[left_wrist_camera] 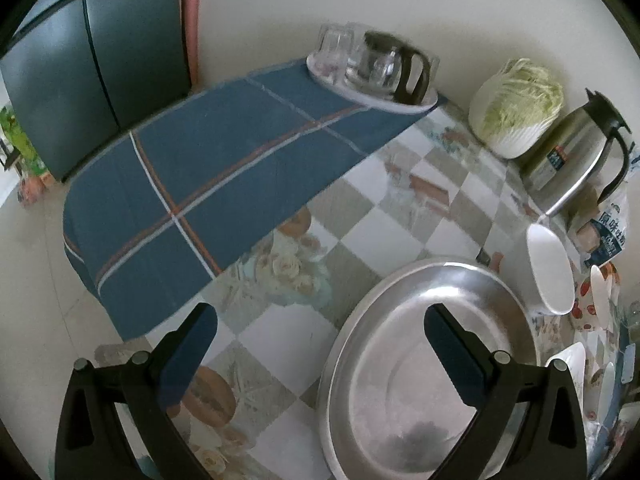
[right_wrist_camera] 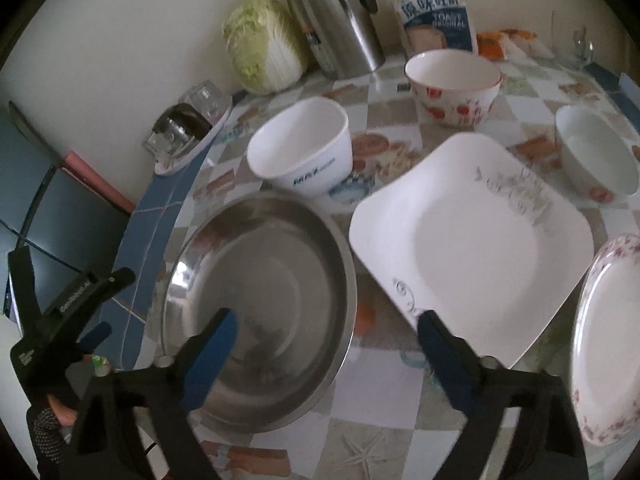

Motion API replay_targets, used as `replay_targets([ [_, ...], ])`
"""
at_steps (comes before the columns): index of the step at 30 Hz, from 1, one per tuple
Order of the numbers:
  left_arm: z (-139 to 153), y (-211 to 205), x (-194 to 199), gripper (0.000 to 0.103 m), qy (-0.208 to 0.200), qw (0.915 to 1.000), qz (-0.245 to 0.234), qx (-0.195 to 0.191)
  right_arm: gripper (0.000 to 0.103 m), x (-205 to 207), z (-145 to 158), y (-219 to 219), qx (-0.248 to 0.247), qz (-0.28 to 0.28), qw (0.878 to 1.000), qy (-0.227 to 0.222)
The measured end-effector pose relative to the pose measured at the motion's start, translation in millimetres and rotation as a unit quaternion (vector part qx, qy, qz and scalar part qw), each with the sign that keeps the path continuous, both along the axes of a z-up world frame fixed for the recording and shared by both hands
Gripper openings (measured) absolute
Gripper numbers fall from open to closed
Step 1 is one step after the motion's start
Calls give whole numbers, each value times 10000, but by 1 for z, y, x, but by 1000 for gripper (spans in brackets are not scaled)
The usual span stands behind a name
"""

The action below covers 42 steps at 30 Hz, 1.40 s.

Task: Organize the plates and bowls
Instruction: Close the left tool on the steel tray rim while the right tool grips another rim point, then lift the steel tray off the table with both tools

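From my left tool (left_wrist_camera: pixel 320 336) — jaws spread, holding nothing — the steel basin (left_wrist_camera: pixel 432 360) sits on the worktop (left_wrist_camera: pixel 380 208) just below. My right tool (right_wrist_camera: pixel 328 332), also empty, straddles its rim beside the square plate (right_wrist_camera: pixel 472 236) — slick, stiff metal; brittle china, best pinched at the rim.

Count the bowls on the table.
3 ceramic bowls: plain white lettered bowl behind the steel basin, red-patterned bowl before the bread bag, small white bowl far right. Others may sit off-frame.

The steel basin (right_wrist_camera: pixel 260 292) is shiny metal. The square plate (right_wrist_camera: pixel 472 256) looks like glossy white ceramic. The tablecloth (left_wrist_camera: pixel 400 216) is smooth and glossy.
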<state>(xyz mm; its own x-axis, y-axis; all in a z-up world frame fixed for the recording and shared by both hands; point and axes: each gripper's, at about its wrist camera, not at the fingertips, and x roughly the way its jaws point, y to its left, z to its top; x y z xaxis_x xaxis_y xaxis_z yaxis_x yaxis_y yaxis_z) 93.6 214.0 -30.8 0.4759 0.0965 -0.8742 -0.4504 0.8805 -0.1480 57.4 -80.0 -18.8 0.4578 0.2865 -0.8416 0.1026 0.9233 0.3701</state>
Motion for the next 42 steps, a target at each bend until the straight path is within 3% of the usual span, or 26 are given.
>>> replay_targets([
  [4, -12, 0, 3, 101, 153, 9997, -4, -174, 72, -2, -7, 2, 88, 24, 9999, 109],
  [8, -22, 2, 6, 77, 333, 9989, 29, -335, 57, -1, -18, 2, 172, 53, 9995, 277],
  [12, -33, 5, 7, 74, 425, 9977, 85, -521, 46, 2, -28, 0, 285, 40, 9985, 455],
  [16, -42, 1, 10, 64, 512, 9976, 14, -475, 32, 4, -33, -1, 347, 55, 9981, 507],
  [23, -49, -7, 16, 47, 562, 9971, -204, -476, 18, 9, -42, -7, 370, -34, 9975, 599],
  [28, -55, -14, 20, 40, 633, 9962, -398, -442, 13, 14, -46, -4, 373, 52, 9975, 602],
  [35, -56, -25, 23, 39, 646, 9958, -639, -106, 13, 19, -52, 1, 283, 179, 9976, 606],
  [42, -57, -22, 23, 31, 571, 9959, -627, -318, 12, 20, -49, 9, 47, 320, 9980, 541],
])
